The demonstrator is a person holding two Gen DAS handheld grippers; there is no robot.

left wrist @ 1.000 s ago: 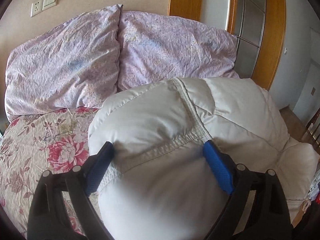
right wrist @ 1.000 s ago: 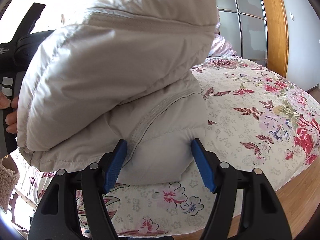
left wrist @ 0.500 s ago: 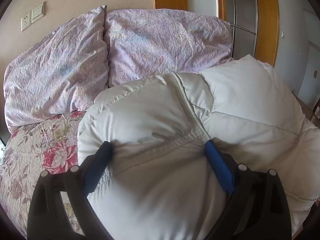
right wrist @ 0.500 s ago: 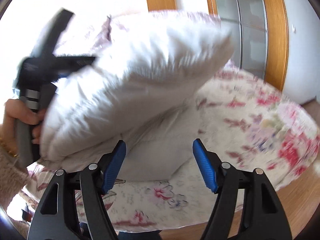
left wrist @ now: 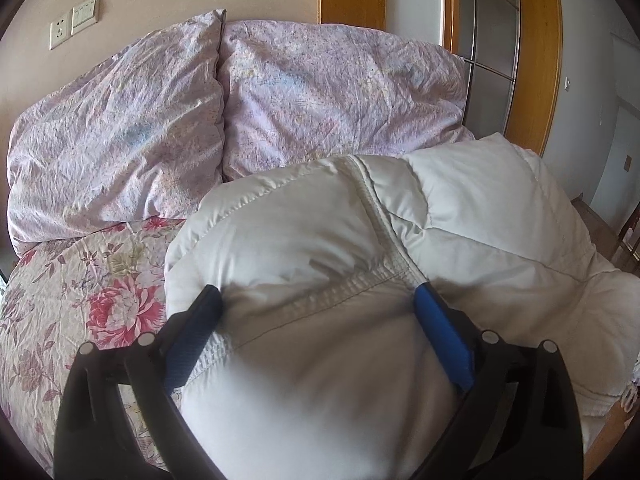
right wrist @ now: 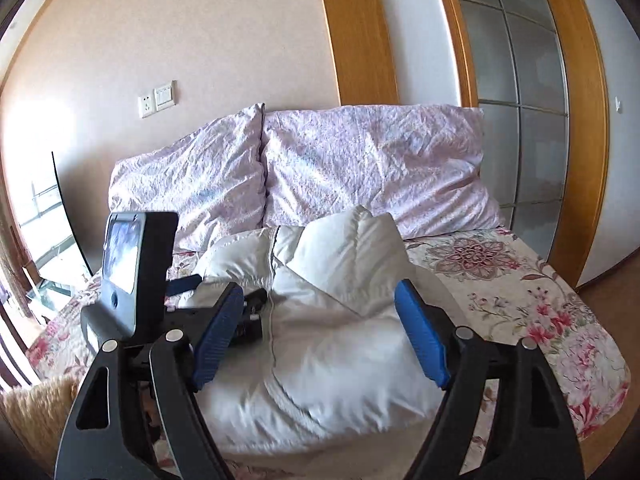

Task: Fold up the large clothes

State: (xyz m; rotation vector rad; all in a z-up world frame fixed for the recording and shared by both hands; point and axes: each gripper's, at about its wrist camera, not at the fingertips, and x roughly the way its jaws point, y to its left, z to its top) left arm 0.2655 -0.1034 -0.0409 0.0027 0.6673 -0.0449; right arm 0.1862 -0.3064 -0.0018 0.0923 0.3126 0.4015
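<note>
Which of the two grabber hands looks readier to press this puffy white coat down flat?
Left, probably. The left gripper has its fingers straddling the white jacket at a seam; the right gripper stands open above the bundle, apparently gripping nothing.

- We find a home bedroom: a bed (right wrist: 560, 320) with a floral quilted cover fills most of both views.
- Two lilac crumpled pillows (left wrist: 120, 140) (left wrist: 340, 100) stand side by side against the headwall.
- We note a wall socket (left wrist: 58, 34) and light switch (left wrist: 85, 14) on beige wallpaper above them.
- To the right stands a wood-framed frosted glass door (right wrist: 528, 120); wooden flooring (right wrist: 616, 296) shows beyond the bed.
</note>
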